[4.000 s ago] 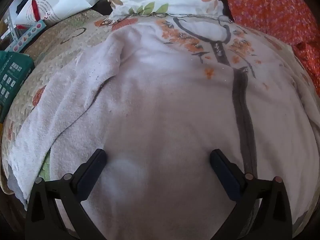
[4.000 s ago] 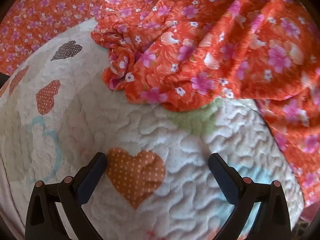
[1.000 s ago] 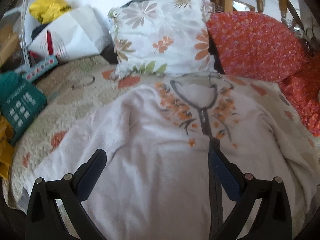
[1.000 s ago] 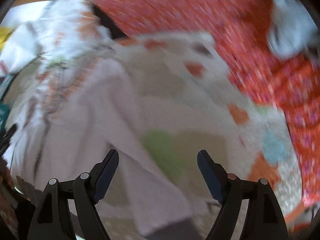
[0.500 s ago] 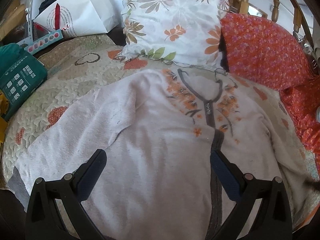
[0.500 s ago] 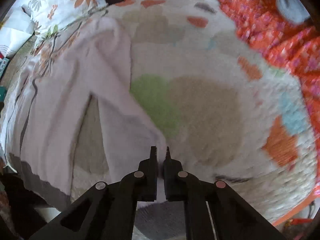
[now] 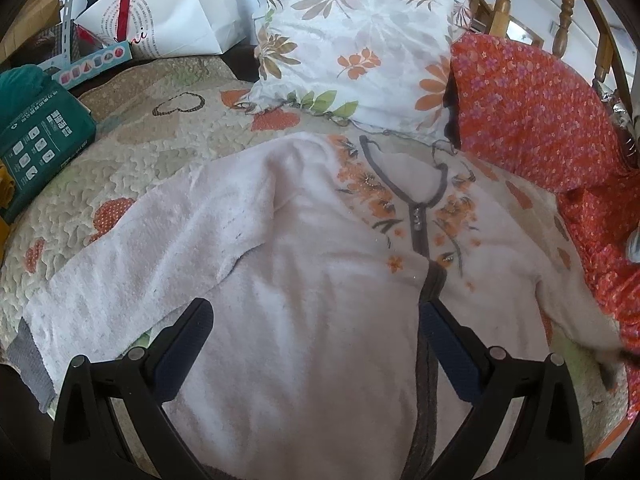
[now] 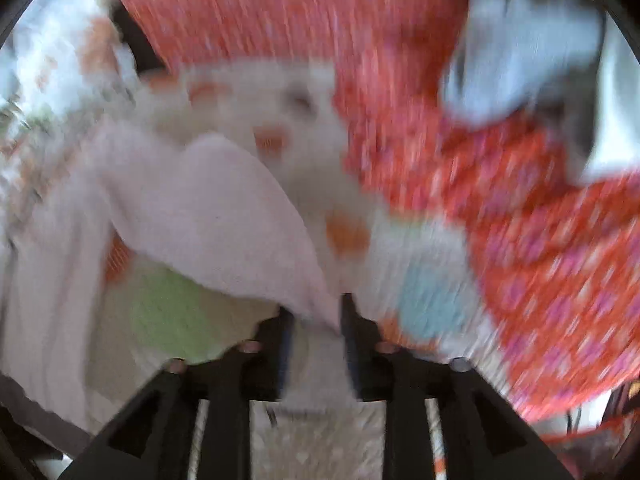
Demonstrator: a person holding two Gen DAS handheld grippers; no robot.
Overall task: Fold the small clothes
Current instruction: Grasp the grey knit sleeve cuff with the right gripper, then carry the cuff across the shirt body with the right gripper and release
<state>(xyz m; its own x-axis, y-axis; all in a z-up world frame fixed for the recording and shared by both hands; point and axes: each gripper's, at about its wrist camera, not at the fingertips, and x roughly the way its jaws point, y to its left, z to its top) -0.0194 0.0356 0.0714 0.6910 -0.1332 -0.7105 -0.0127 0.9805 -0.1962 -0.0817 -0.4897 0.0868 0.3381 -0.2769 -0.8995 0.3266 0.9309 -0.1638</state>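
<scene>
— On the quilt point(image 7: 152, 152) lies the white cardigan point(image 7: 304, 280), front up, below the floral pillow point(image 7: 360, 40); the left gripper point(image 7: 316, 344) hangs spread above it.
— Only the blurred right view shows the right gripper point(image 8: 316, 312), jaws just eased apart, sleeve point(image 8: 224, 232) between them.

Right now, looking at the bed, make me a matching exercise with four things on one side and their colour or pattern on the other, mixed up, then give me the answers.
Things:
1. sweater
2. pillow
3. box
4. paper bag

Colour or pattern:
A. dark green with small white icons
B. plain white with a red mark
C. pale pink with a grey neckline and orange flowers
D. white with large tan and orange flower prints

Pairs: 1-C, 2-D, 3-A, 4-B
</scene>
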